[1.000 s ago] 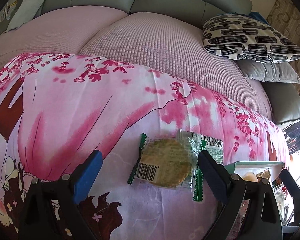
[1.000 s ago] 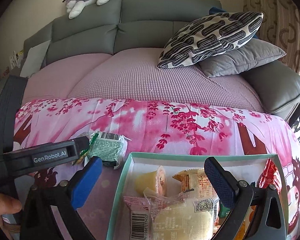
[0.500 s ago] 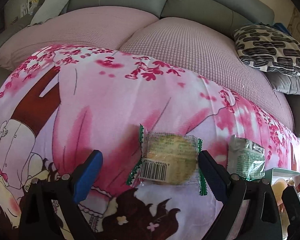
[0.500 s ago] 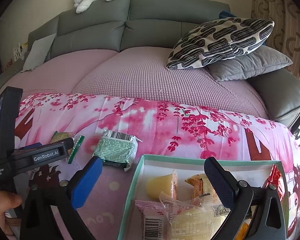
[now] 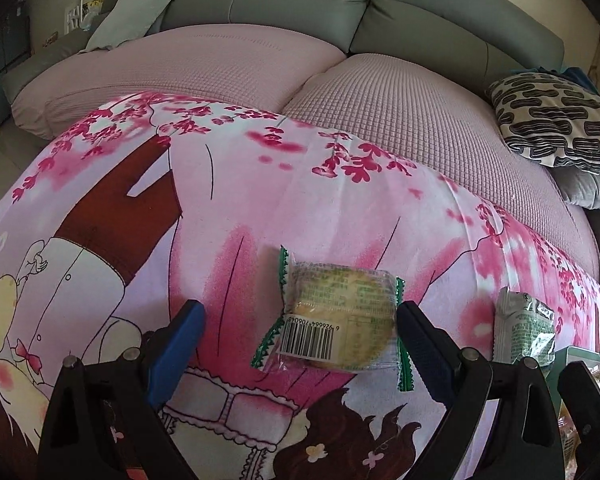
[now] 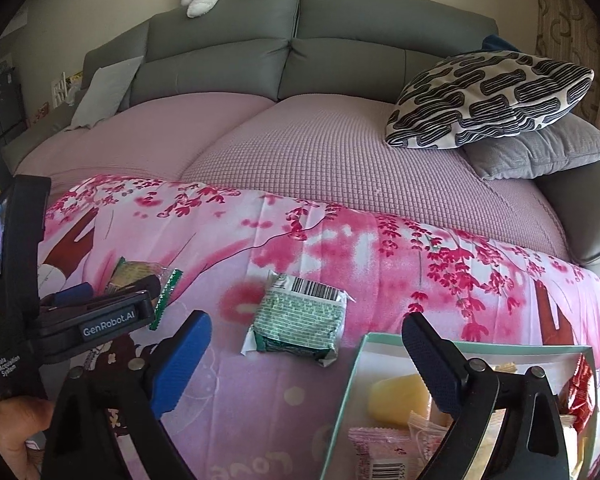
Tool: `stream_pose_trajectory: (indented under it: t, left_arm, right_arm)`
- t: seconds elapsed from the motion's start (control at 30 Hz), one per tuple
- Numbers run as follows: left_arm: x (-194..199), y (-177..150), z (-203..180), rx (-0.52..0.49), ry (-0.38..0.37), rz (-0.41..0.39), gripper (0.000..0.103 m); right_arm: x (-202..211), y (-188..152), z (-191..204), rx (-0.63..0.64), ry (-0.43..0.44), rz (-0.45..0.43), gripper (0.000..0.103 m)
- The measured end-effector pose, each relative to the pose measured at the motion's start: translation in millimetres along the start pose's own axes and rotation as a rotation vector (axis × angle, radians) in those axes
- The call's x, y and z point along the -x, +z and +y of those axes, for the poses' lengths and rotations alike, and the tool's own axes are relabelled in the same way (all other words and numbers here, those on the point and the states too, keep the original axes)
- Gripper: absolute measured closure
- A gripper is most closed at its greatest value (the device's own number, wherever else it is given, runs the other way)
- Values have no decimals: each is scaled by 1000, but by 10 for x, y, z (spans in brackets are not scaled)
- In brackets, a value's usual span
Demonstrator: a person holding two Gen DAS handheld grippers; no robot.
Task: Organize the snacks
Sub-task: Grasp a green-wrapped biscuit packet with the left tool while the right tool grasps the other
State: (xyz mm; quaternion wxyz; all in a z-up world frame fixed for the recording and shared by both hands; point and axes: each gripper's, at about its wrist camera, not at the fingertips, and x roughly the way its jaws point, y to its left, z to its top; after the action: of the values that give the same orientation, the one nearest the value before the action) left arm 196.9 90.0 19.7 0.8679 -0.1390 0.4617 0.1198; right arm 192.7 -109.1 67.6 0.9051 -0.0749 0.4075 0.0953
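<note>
A yellow cake in a clear wrapper with green ends (image 5: 336, 320) lies on the pink blanket. My left gripper (image 5: 300, 314) stands open around it; the right pad is close to the wrapper's edge and the left pad is well clear. A green foil packet (image 6: 300, 322) lies flat to the cake's right, also seen as the green packet (image 5: 522, 328). My right gripper (image 6: 306, 326) straddles it with its jaws closing, and neither pad touches it. The left gripper (image 6: 114, 286) and the cake (image 6: 136, 270) show at that view's left.
A mint-rimmed white box (image 6: 364, 344) with several wrapped snacks sits at the lower right, under my right finger. The pink cartoon blanket (image 5: 260, 208) covers the front of a grey sofa. Patterned and grey cushions (image 6: 488, 96) lie back right. A person's hand (image 6: 8, 420) holds the left gripper.
Both grippers slid left over the blanket. The cake now sits between the left fingers, apart from the green packet. The right gripper left the box, now straddles the green packet, jaws slightly narrower.
</note>
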Motion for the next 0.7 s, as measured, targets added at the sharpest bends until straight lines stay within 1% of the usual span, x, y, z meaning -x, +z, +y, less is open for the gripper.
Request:
stream_pose_trajectory:
  t: [0.17,0.23,0.4,0.47,0.57,0.6,0.63,0.7]
  left_arm:
    - [25,-14,4,-11,-7,-10,7]
    - [35,-23,5,-13,-7,-12,7]
    - [38,-20,5,-18,-9,-10,8]
    - [38,-18,0,-22,-6,-11,9]
    - [40,-15,-32,-35,-14,-8,15]
    - [39,-15,-46,-41,-18,-5,18]
    - [39,-17,-62,-48,-22,-3,21]
    - [32,-19,-90,-59,-27,4,25]
  right_arm:
    - [-176,62,3,-37,45,33,17]
    - [-250,88,5,-46,53,48,19]
    - [-423,116,-17,-58,38,84,22]
    - [-490,116,-49,-73,30,109,25]
    - [-564,114,-67,-87,43,137,33]
    - [-576,114,-58,-86,46,143,35]
    - [-578,113,-44,-81,47,144,38]
    - [-575,107,-2,-66,60,146,39]
